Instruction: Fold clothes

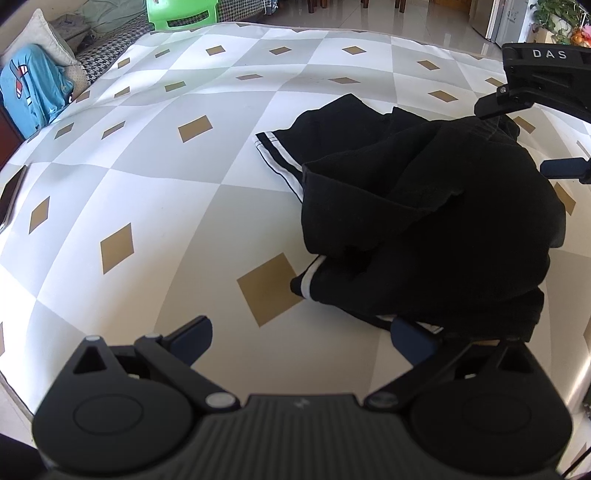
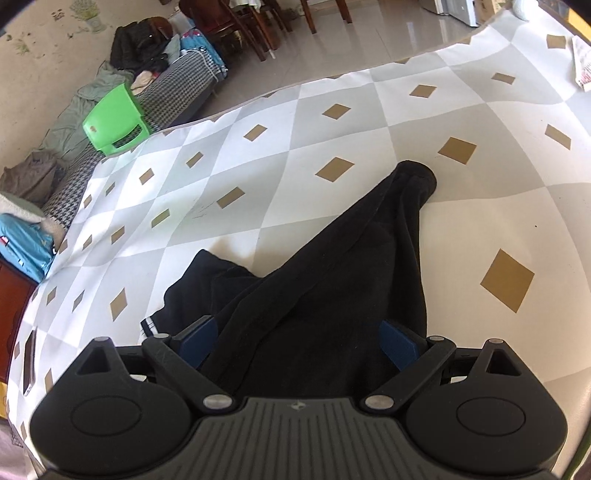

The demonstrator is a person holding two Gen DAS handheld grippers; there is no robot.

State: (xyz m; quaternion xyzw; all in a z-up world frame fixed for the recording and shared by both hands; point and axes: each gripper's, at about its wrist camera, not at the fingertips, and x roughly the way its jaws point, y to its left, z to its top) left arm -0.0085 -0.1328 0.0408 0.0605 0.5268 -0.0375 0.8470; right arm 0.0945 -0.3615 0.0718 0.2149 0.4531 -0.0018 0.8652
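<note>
A crumpled black garment (image 1: pixel 424 206) with white side stripes (image 1: pixel 280 162) lies on the checked tablecloth (image 1: pixel 147 166), right of centre in the left wrist view. My left gripper (image 1: pixel 303 339) is open just in front of it, and its right fingertip (image 1: pixel 410 339) touches the near hem. My right gripper (image 1: pixel 517 136) hangs over the garment's far right side with its fingers apart. In the right wrist view the black garment (image 2: pixel 332 295) runs between the spread fingers of the right gripper (image 2: pixel 299 343) and stretches away to a narrow end (image 2: pixel 413 177).
A phone (image 1: pixel 11 199) lies at the table's left edge. Beyond the table are a green plastic stool (image 2: pixel 114 125), a houndstooth sofa (image 2: pixel 173 96) piled with clothes, a blue item (image 1: pixel 33 88) and wooden chairs (image 2: pixel 251 22). Papers (image 2: pixel 581 66) sit at the far right corner.
</note>
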